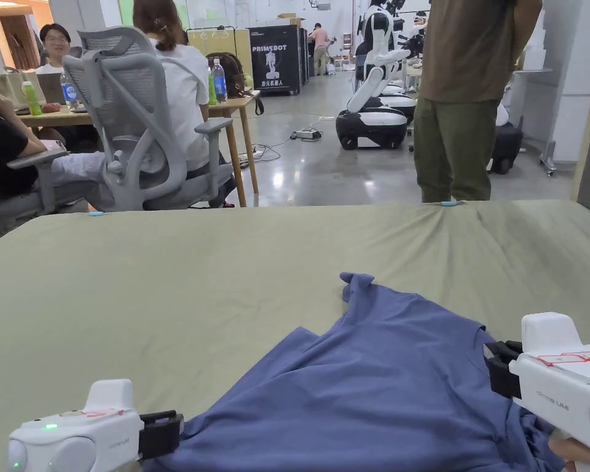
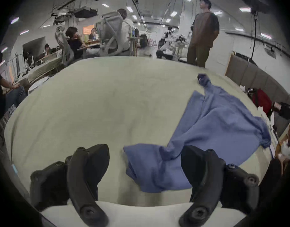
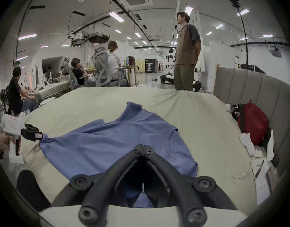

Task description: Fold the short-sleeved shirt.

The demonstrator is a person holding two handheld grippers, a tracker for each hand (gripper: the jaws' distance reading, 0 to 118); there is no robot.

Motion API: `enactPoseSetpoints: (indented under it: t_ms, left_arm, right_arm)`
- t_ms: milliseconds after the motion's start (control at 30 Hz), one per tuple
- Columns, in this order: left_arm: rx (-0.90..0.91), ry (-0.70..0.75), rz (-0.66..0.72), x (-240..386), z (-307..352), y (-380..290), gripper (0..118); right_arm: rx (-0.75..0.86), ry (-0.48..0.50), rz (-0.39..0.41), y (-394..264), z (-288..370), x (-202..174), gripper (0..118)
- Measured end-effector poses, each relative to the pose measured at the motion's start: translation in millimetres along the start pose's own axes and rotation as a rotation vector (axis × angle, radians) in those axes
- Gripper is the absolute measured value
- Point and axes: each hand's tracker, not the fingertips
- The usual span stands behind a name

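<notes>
- The blue short-sleeved shirt is lying on the green sheet of a bed, on the near right part; it is spread only partly, with one corner twisted into a small point at the far side and a soft ridge running across the body; nothing is folded yet, I judge.
- The right gripper is resting over the near edge of the shirt, next to the round neckline; its jaws are meeting at the tips, and blue cloth is showing in the hollow behind them; whether the tips themselves are pinching cloth I cannot tell; probably this end is being anchored so the shirt can be stretched flat.
- The left gripper is standing with its jaws wide apart, at the opposite end of the shirt; a floppy blue corner is lying between the jaws, but they are not pressing on it; it seems to be preparing to take this corner.
- The fabric is looking thin, matte and limp, making soft wrinkles; the sheet is smooth with shallow creases; the jaws are black, curved and hard, on white plastic bodies.
- Beyond the bed, a person in brown is standing, and a grey mesh office chair is occupied.
</notes>
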Motion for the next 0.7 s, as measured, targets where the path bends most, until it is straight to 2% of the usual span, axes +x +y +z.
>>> enactPoseSetpoints:
  t_ms: [100,133,200,233,267,400,433,467,500,533,567,600,633,700]
  left_arm:
    - [-0.057,0.005,-0.011,4,-14,-8,91]
    - [-0.061,-0.002,-0.004,4,-17,-9,81]
    - [-0.055,-0.017,0.024,5,-20,-10,48]
    - [-0.047,-0.024,0.032,6,-18,-8,28]
    - [-0.037,-0.091,0.057,2,-17,-3,5]
    - [-0.009,-0.059,0.018,9,-10,9,5]
    - [-0.005,-0.064,0.017,9,-8,10,6]
    - [-0.003,-0.071,0.019,8,-8,11,5]
    - [-0.001,-0.075,0.023,7,-8,11,6]
    - [-0.002,-0.076,0.025,7,-7,11,6]
    - [-0.003,-0.077,0.028,7,-8,10,6]
    - [-0.007,-0.077,0.032,6,-10,10,6]
    - [-0.01,-0.076,0.035,5,-12,9,6]
    - [-0.014,-0.074,0.053,2,-16,7,6]
  right_arm:
    - [-0.011,0.002,0.009,2,-2,0,0]
    - [-0.014,0.004,0.014,3,-5,1,0]
    - [-0.017,0.008,0.029,9,-18,3,0]
    - [-0.017,0.012,0.039,15,-25,5,0]
    - [-0.016,0.018,0.046,25,-36,9,0]
    - [-0.028,0.032,0.087,81,-94,21,0]
    - [-0.033,0.042,0.094,94,-111,26,4]
    - [-0.032,0.056,0.108,107,-130,29,18]
    - [-0.048,0.072,0.128,118,-153,34,47]
    - [-0.076,0.086,0.145,127,-175,38,86]
    - [-0.118,0.1,0.162,133,-201,42,102]
    - [-0.151,0.112,0.178,138,-224,46,105]
    - [-0.177,0.119,0.199,140,-244,48,100]
    - [-0.246,0.115,0.257,138,-280,49,97]
